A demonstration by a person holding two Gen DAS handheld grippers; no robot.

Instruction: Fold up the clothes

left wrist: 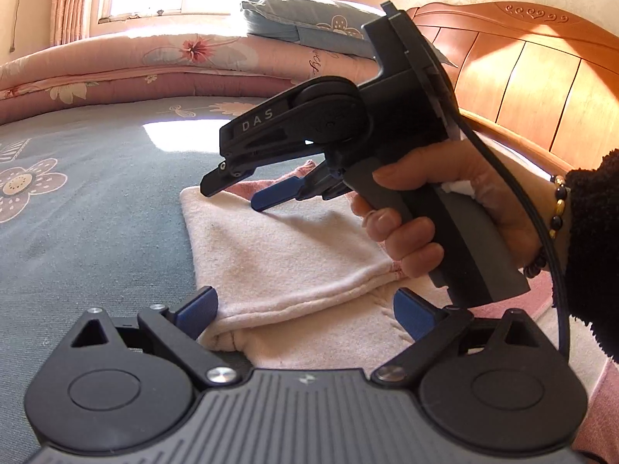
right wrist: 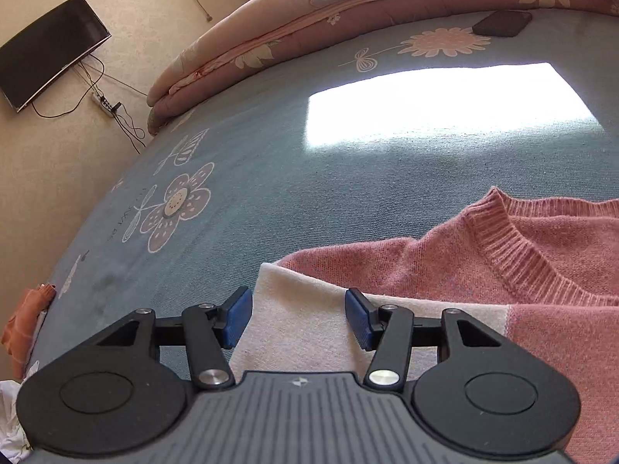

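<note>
1. The right gripper (right wrist: 298,319) stood with its jaws parted to a middling width, nothing pinched between the blue pads (right wrist: 236,317). Cream cloth lay under the gap, but the pads did not press it.
2. The left gripper (left wrist: 305,311) was spread wider. Its pads straddled the near folded edge of the sweater (left wrist: 278,263) without closing on it; whether the tips touched the cloth could not be told.
3. Seen from the left wrist, the right gripper (left wrist: 238,193) hung over the far end of the cream panel, pointing down and to the left, with its tips just above or at the fabric. The person's right hand (left wrist: 418,208) held its handle.
4. The deciding relation: the folded cream panel ran lengthwise from the left gripper away toward the right one, so each gripper sat at one end of that long axis. The left was nearer the folded hem end; the right was nearer the shoulder and the ribbed collar (right wrist: 514,247).
5. The sweater was a soft knit, cream in one block and pink in another. One cream part was already turned over onto itself, with a neat doubled edge.
6. It lay flat on the blue flowered bedspread (right wrist: 309,201), just in front of both grippers, with the collar to the right in the right wrist view.
7. I judge that a further fold would need both ends gripped evenly, or the limp knit would sag and skew.
</note>
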